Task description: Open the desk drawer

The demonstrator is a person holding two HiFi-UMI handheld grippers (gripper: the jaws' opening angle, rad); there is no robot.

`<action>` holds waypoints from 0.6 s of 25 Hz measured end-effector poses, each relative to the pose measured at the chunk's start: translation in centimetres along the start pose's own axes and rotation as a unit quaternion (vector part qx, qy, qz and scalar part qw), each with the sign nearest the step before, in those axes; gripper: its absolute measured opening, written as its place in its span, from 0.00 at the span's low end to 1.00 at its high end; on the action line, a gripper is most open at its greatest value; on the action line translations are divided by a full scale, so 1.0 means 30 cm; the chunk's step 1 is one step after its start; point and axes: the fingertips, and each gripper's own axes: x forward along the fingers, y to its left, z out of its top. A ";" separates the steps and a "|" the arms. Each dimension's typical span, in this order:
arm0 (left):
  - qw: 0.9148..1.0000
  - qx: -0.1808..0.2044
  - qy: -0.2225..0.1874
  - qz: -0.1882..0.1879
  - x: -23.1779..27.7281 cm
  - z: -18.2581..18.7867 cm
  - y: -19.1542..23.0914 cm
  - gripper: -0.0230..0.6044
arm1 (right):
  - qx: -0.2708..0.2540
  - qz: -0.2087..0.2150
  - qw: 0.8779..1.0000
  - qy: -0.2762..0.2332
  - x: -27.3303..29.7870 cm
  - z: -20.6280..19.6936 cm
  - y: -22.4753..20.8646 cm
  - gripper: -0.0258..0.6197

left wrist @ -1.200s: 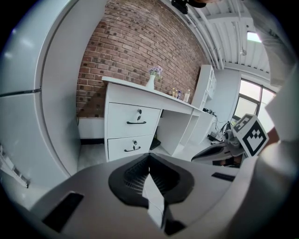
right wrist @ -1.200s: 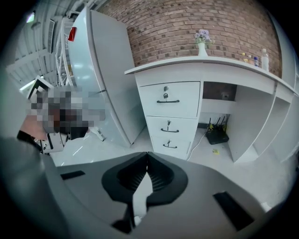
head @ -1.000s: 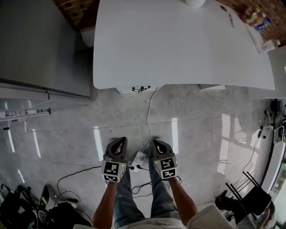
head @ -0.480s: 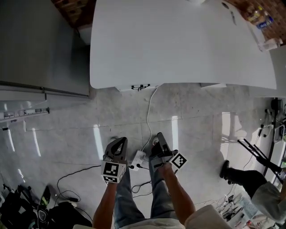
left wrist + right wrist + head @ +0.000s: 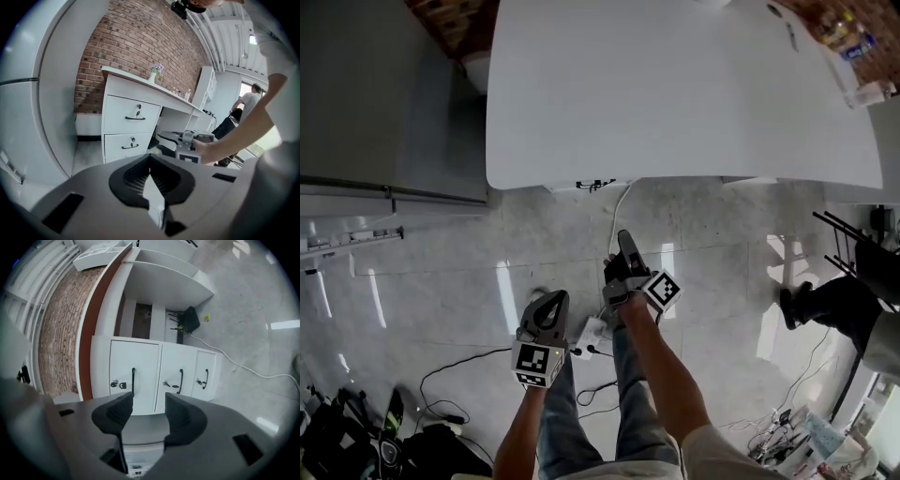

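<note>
- Two tools: left tool (image 5: 150, 165) pressed together, empty; right tool (image 5: 146, 407) has just been opening wide, with nothing between its jaws.
- Three drawers (image 5: 179, 363) in one bench (image 5: 675, 94), three dark handles (image 5: 181, 378).

Loose cable (image 5: 611, 239) across floor (image 5: 722, 281) before desk (image 5: 675, 94)
</note>
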 end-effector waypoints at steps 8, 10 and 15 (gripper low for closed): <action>1.000 -0.005 0.007 0.001 -0.004 -0.002 0.022 0.06 | 0.020 0.043 0.999 0.002 0.315 0.074 0.113 0.37; 1.000 -0.006 0.006 0.002 -0.004 0.008 0.032 0.06 | 0.031 0.052 0.998 -0.007 0.354 0.093 0.143 0.37; 1.000 -0.004 0.002 0.001 -0.009 0.020 0.041 0.06 | 0.038 0.070 0.997 -0.008 0.395 0.100 0.177 0.37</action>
